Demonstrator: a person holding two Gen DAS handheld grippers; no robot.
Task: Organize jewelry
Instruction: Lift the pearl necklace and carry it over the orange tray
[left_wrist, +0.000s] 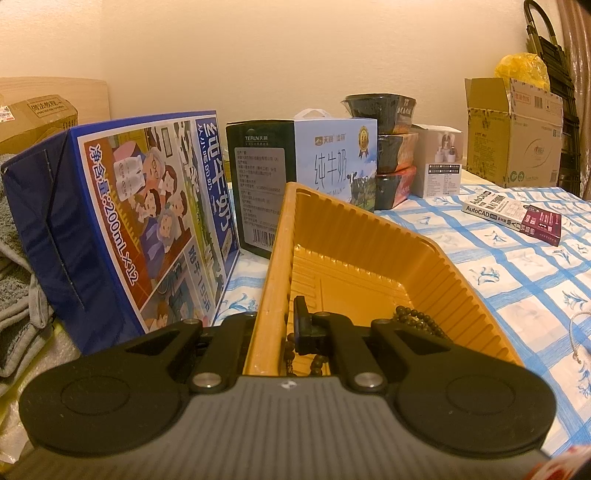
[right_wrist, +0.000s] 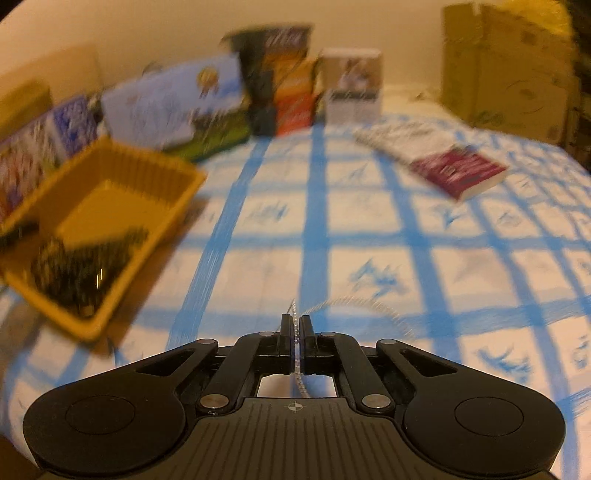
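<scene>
1. In the left wrist view, the left tool (left_wrist: 275, 325) is clamped on the near wall of a yellow plastic tray (left_wrist: 376, 236): one finger sits inside the tray and the other outside it, with the ribbed wall pinched between them.
2. The tray fills the middle of that frame and looks tilted, its far end raised towards the upper centre.
3. A string of dark wooden beads (left_wrist: 417, 321) lies on the tray floor at the near end, just beside the inner finger.
4. In the right wrist view, the right tool (right_wrist: 296, 325) sits at lower centre with its jaws together on a thin silvery chain (right_wrist: 354, 301). The chain passes between the pads, loops out to the right over the cloth and also trails back below the fingers.
5. The blue-and-white checked cloth (right_wrist: 369, 229) covers the bench beneath the right tool.
6. In this blurred view the tray (right_wrist: 122, 177) is at the left of the frame, well apart from the chain, with the dark beads (right_wrist: 85, 269) heaped in its near corner.
7. Milk cartons (left_wrist: 129, 206) stand behind the tray at the left of the left wrist view, and a book (left_wrist: 517, 214) lies on the cloth at the right.
</scene>
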